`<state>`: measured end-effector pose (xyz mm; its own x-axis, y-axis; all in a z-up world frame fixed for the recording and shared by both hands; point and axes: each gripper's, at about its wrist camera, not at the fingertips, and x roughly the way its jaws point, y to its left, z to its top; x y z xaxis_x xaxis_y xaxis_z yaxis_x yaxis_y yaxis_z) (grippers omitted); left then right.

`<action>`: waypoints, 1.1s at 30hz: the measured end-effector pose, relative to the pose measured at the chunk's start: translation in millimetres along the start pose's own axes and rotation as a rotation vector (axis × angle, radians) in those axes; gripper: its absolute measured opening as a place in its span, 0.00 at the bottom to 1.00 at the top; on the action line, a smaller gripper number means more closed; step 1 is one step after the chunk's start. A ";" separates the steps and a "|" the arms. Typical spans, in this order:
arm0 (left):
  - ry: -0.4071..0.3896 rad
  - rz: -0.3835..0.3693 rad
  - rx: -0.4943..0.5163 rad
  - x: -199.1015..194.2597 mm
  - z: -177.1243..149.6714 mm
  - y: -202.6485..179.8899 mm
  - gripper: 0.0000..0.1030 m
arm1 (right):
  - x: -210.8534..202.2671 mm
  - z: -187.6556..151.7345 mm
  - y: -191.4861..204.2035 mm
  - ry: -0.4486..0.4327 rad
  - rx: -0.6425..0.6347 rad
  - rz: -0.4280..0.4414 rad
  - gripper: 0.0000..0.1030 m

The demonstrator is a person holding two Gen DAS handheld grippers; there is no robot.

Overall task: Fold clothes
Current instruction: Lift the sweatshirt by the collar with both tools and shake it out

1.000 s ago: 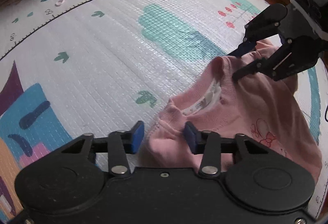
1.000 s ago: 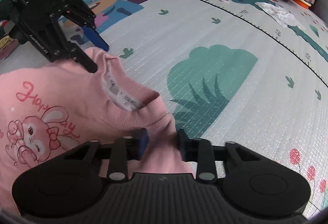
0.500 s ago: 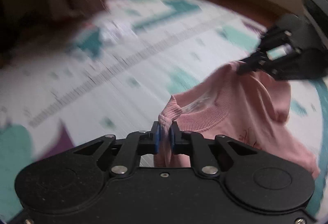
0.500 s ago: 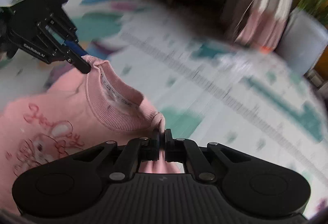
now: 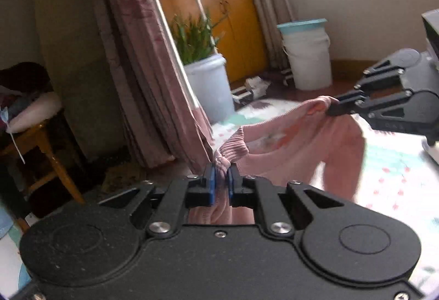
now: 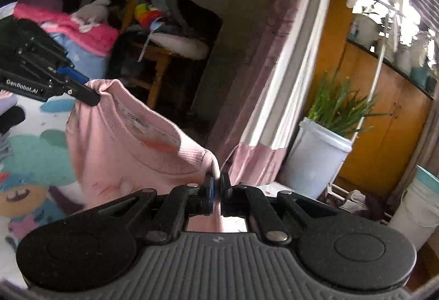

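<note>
A small pink sweatshirt hangs in the air, stretched between my two grippers, with its collar on top. My left gripper is shut on one shoulder of it. My right gripper is shut on the other shoulder. In the left wrist view the right gripper shows at the right, pinching the cloth. In the right wrist view the left gripper shows at the left, pinching the cloth. The sweatshirt hangs above the patterned play mat.
A pink curtain hangs ahead. A white pot with a green plant and a white bucket stand by an orange cabinet. A wooden chair with cushions and a pile of clothes stand at the left.
Both grippers closed on the sweatshirt's shoulders and lifted it off the mat. The cameras tilted up from the mat to the room.
</note>
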<state>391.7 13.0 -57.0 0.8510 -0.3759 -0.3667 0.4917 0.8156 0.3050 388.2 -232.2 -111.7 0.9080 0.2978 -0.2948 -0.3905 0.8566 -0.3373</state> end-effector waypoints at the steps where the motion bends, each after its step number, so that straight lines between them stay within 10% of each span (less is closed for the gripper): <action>1: 0.027 -0.013 0.038 -0.3 -10.0 -7.5 0.08 | -1.4 -6.7 4.4 0.011 -0.019 0.023 0.05; 14: 0.415 -0.316 0.423 -14.1 -188.4 -127.8 0.07 | -29.4 -170.1 130.3 0.348 -0.482 0.433 0.05; 33: 0.542 -0.654 0.484 -123.5 -250.5 -235.3 0.07 | -153.8 -226.3 200.0 0.498 -0.526 0.738 0.06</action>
<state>124.7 -22.3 -303.6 0.2427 -0.3379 -0.9094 0.9621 0.2041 0.1809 136.1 -202.0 -336.1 0.2967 0.3632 -0.8832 -0.9503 0.2035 -0.2356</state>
